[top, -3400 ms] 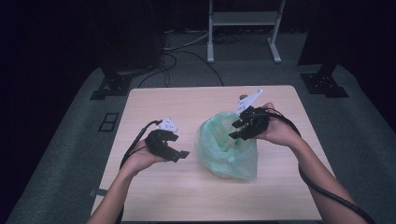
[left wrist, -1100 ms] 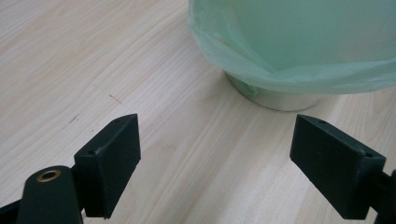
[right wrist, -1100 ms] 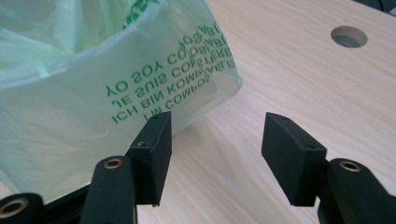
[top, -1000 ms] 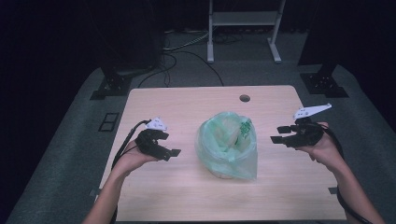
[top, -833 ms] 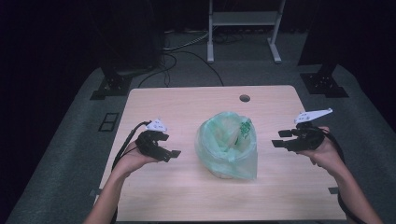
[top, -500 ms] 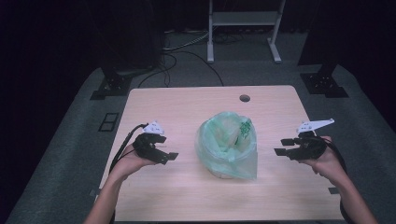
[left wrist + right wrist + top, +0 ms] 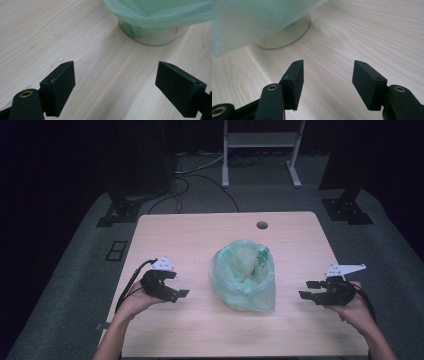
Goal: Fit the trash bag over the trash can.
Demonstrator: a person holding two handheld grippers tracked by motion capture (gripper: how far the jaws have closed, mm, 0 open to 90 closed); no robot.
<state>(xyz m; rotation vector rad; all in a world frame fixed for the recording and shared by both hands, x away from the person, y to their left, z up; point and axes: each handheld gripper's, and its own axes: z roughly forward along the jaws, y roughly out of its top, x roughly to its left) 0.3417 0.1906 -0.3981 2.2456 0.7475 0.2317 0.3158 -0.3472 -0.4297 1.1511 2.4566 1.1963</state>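
Note:
A round container lined with a pale green plastic bag stands in the middle of the wooden table. Its bag hangs over the rim, and its metal base shows below the green plastic bag in both gripper views. My left gripper rests low over the table to the left of the bag, open, with nothing between its fingers. To the bag's right my right gripper is open and empty, pointing at the bag, its fingers just above the wood.
A small round hole sits near the table's far edge. Beyond the table are a white stand's legs, black stand bases and cables on grey carpet.
My right gripper has moved down and toward the person, settling near the table's right front. The left gripper has barely shifted. The bag stays put.

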